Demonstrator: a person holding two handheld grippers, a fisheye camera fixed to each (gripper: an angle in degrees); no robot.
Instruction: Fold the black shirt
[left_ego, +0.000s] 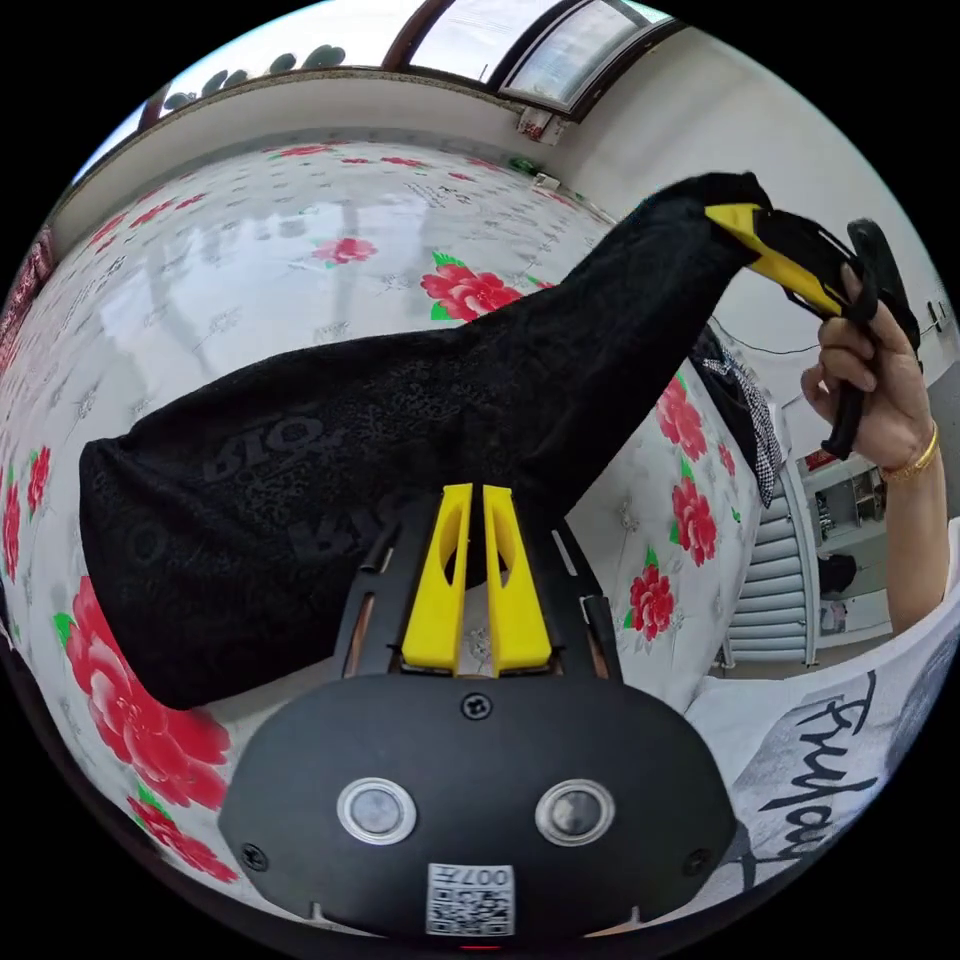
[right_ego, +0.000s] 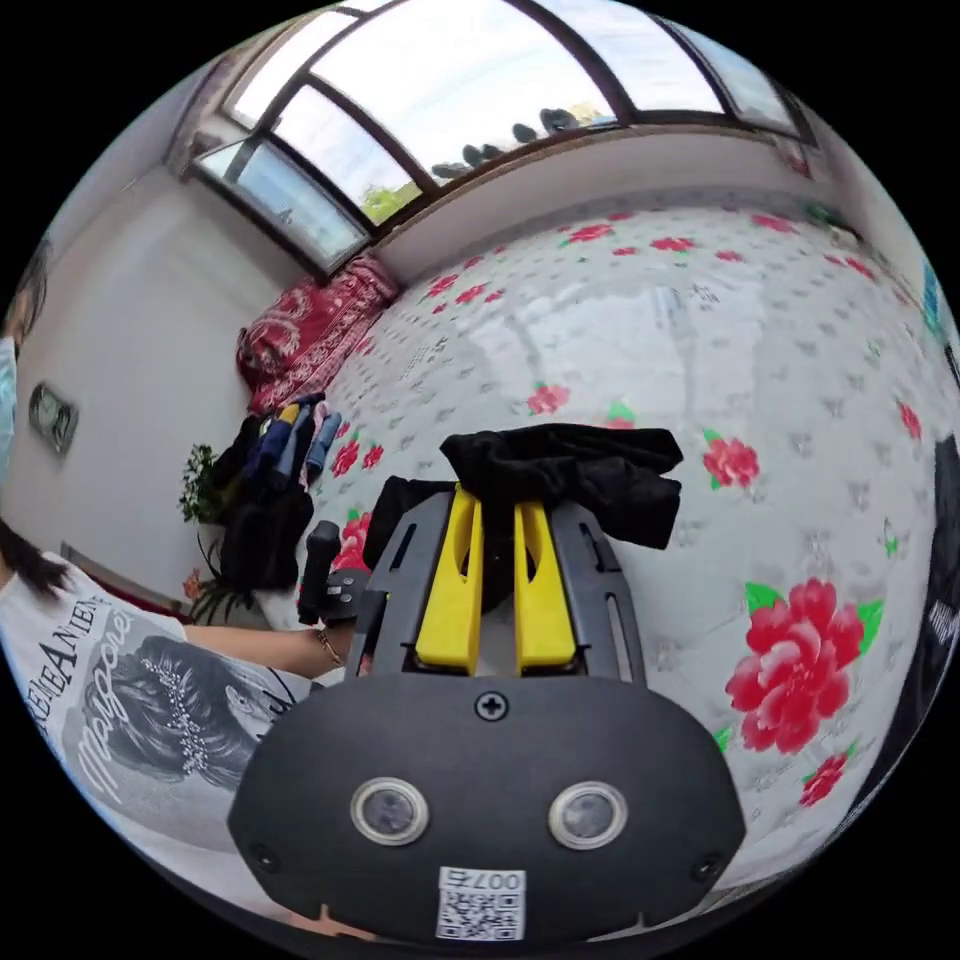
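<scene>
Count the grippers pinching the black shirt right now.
2: the left gripper clamps the black shirt at its near edge; the right gripper holds its raised far end.

Black shirt (left_ego: 400, 450), stretched, apparently lifted

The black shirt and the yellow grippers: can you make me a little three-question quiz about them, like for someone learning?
1. True or false: the black shirt lies flat and neatly folded on the flowered cloth.
2. Multiple choice: in the left gripper view, what does the right gripper do? A) hangs open above the shirt B) lifts one end of the shirt C) rests on the flowered cloth
3. Fill in: in the right gripper view, bunched black fabric sits at the gripper's ____ jaws.

Key: 1 false, one end is lifted up. 2 B. 3 yellow.
</scene>
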